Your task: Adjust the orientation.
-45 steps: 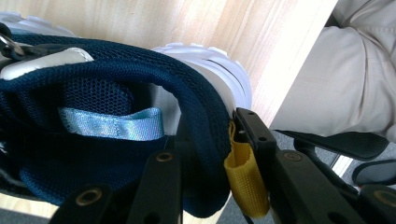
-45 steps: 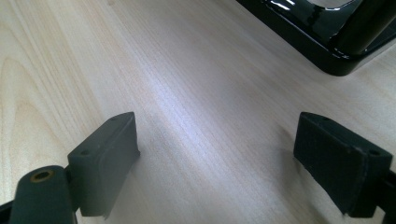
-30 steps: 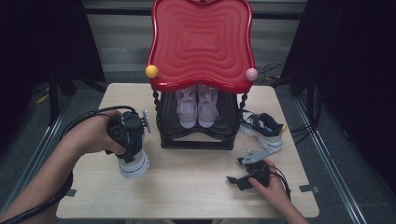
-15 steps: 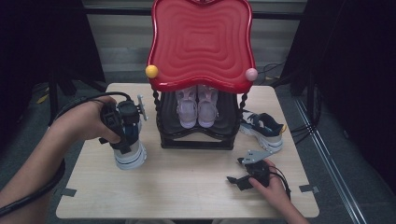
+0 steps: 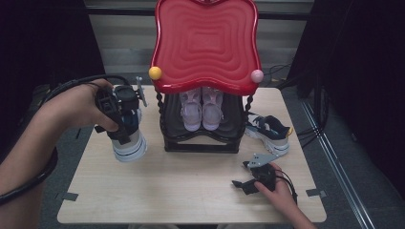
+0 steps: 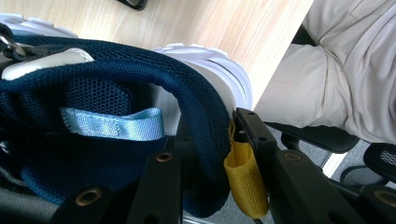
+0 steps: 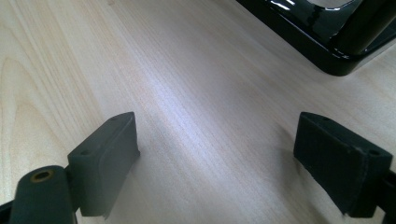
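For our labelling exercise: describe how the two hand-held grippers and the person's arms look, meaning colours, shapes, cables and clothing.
Both are black. The left gripper has flat black jaws with brass-coloured rivets and a thick black cable looping off it. The right gripper has blocky, dark rubbery pads; in the high view it carries a grey three-cornered plate and a thin black cable. Both forearms are bare, with no sleeves in sight.

Light wood table [image 5: 191, 191]; grey floor [image 5: 344, 157]; dark curtains [image 5: 43, 38] behind.

sneaker [image 6: 107, 107] toe cut off, tool-hidden heel
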The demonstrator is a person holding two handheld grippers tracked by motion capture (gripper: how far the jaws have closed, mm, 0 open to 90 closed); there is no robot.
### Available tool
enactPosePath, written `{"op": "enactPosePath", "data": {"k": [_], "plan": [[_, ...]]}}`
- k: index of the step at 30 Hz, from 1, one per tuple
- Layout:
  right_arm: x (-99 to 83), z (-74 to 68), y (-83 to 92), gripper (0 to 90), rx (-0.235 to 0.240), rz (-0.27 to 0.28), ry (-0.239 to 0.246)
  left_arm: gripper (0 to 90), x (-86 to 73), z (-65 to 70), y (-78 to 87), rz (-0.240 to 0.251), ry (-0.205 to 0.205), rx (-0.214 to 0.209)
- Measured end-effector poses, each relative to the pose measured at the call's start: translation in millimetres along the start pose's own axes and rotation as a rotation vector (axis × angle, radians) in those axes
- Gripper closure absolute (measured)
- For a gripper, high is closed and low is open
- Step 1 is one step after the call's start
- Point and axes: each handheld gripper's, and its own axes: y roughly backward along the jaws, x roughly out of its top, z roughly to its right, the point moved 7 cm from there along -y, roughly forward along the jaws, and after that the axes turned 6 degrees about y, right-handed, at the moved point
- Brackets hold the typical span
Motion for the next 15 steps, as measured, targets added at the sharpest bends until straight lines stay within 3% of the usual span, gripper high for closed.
{"op": "enactPosePath", "data": {"k": [11, 15], "plan": [[-0.1, 0.0, -0.1, 13.1, 0.0, 0.001, 0.001, 71.7, 0.1, -3.1, 23.6, 0.039, 0.017, 0.004], [-0.1, 0.0, -0.1, 13.1, 0.0, 0.0, 0.0, 71.7, 0.0, -5.0, 34.4, 0.031, 0.019, 0.015]]}}
